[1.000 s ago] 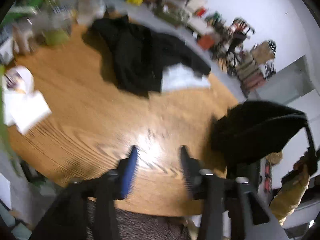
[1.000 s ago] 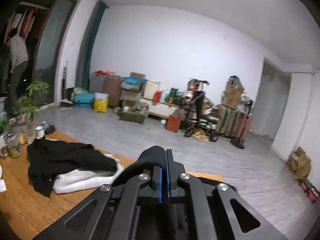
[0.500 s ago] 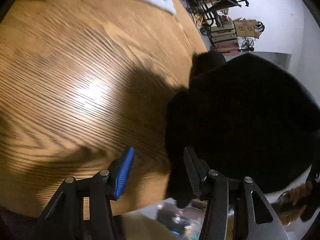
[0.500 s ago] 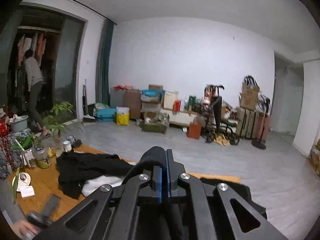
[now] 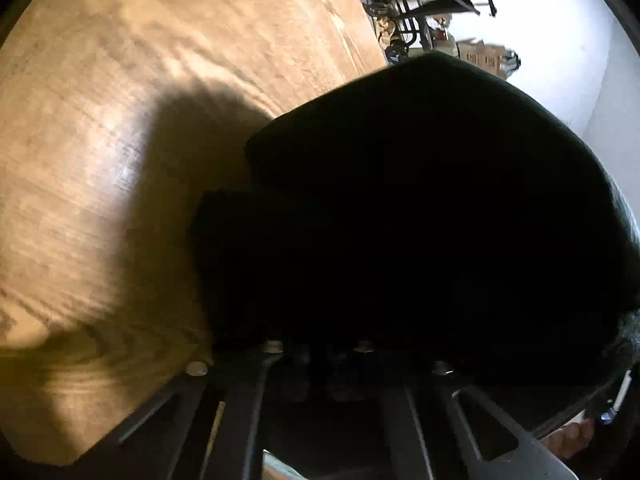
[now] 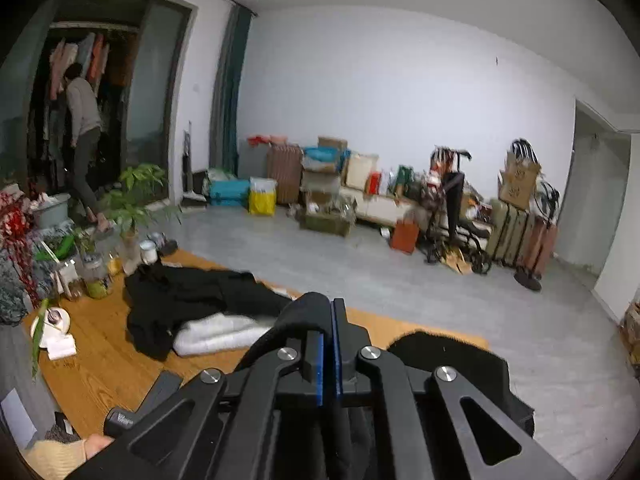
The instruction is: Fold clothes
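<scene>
I'm holding a black garment (image 6: 316, 316) pinched in my right gripper (image 6: 328, 344), lifted over the wooden table (image 6: 108, 364). My left gripper (image 5: 320, 356) has just been closing — its jaws are now buried in that same dark cloth (image 5: 420, 220), gripping it. Another black heap (image 6: 192, 296) is lying further along the table.

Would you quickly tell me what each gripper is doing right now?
Left gripper: just closed on the black garment.
Right gripper: shut on the same black garment.
</scene>
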Tool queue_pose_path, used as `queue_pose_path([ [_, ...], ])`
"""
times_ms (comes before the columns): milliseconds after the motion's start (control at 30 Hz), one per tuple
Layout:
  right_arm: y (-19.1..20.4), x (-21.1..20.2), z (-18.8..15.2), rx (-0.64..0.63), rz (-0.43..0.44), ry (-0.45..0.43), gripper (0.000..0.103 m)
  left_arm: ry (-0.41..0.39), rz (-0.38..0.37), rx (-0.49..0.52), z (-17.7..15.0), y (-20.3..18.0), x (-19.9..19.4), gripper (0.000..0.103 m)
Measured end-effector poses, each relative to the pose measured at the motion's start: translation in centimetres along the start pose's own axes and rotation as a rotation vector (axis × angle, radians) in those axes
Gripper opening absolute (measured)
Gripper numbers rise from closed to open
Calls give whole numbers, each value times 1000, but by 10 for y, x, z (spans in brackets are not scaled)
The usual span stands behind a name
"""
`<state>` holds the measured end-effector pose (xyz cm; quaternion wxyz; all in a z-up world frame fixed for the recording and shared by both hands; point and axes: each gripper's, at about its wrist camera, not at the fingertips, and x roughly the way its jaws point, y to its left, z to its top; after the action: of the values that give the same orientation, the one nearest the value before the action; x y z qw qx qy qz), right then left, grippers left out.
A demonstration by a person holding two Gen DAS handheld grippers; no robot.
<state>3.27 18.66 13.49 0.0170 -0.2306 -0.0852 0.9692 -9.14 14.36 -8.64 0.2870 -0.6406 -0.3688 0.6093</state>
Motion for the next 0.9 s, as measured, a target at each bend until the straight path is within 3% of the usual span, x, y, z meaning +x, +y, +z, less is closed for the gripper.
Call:
queue_pose_path([
  [100, -5, 4, -8, -19, -31, 46, 5, -51, 83, 69, 5, -10, -9, 0],
  [233, -11, 9, -18, -41, -66, 103, 5, -155, 160, 125, 16, -16, -54, 0],
  [433, -10, 18, -28, -40, -27, 163, 5, -380, 185, 151, 20, -23, -160, 0],
  [500, -8, 21, -30, -55, -28, 187, 5, -394, 242, 184, 12, -27, -174, 0],
  [600, -16, 32, -39, -94, -143, 234, 5, -360, 338, 211, -1, -30, -167, 0],
  [633, -21, 37, -44, -100, -188, 257, 9, -341, 354, 209, -4, -30, -161, 1],
  [667, -33, 44, -52, -96, -247, 296, 19, -318, 349, 196, -4, -28, -152, 2],
  [700, -47, 51, -61, -83, -307, 341, 27, -297, 343, 183, -4, -27, -141, 7],
  [733, -63, 56, -72, -57, -358, 384, 46, -275, 337, 171, -5, -24, -131, 19],
  [767, -81, 60, -83, -21, -408, 431, 54, -250, 335, 162, -5, -15, -118, 30],
  [800, -99, 60, -96, 25, -444, 480, 54, -225, 333, 153, -5, -8, -105, 53],
  [833, -115, 57, -110, 80, -461, 524, 54, -201, 325, 148, -5, -5, -94, 61],
  [900, -142, 38, -137, 200, -473, 578, 56, -149, 315, 146, -6, -2, -70, 61],
])
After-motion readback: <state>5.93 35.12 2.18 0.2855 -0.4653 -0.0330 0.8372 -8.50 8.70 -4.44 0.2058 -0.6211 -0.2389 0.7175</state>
